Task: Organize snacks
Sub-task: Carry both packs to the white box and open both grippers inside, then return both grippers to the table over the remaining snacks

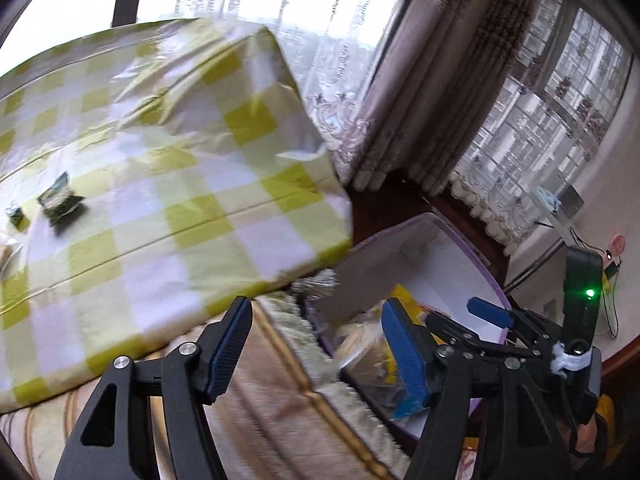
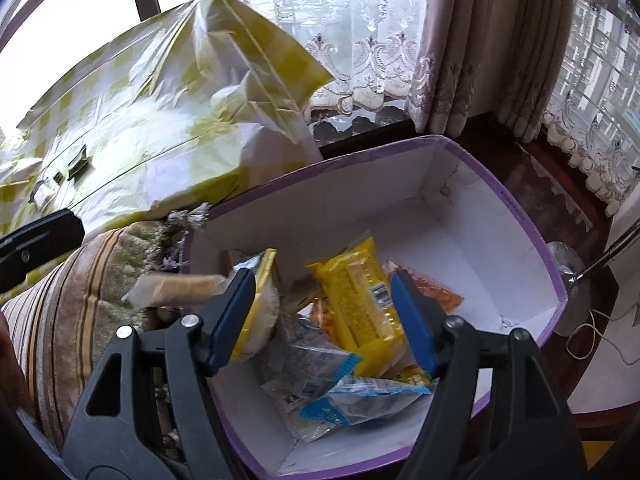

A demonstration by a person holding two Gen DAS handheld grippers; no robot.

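A purple-rimmed white box [image 2: 516, 208] holds several snack packets: a yellow packet [image 2: 360, 304], an orange one [image 2: 436, 292], blue-and-clear ones [image 2: 360, 396] and a round yellow-rimmed pack [image 2: 260, 320]. My right gripper [image 2: 324, 320] is open and empty just above the packets. A beige wafer-like packet [image 2: 176, 288] hangs over the box's left rim. My left gripper [image 1: 316, 356] is open and empty over the box's left edge [image 1: 480, 264], beside the right gripper [image 1: 492, 316]. Two small dark packets [image 1: 60, 200] lie on the checked cloth [image 1: 160, 160].
The yellow-and-white checked cloth [image 2: 140, 140] covers a raised surface to the left. A striped fringed cushion [image 2: 80, 280] lies between it and the box. Curtains [image 2: 460, 60] and windows are behind. A dark wooden ledge [image 2: 560, 200] and a metal stand [image 2: 568, 276] are at right.
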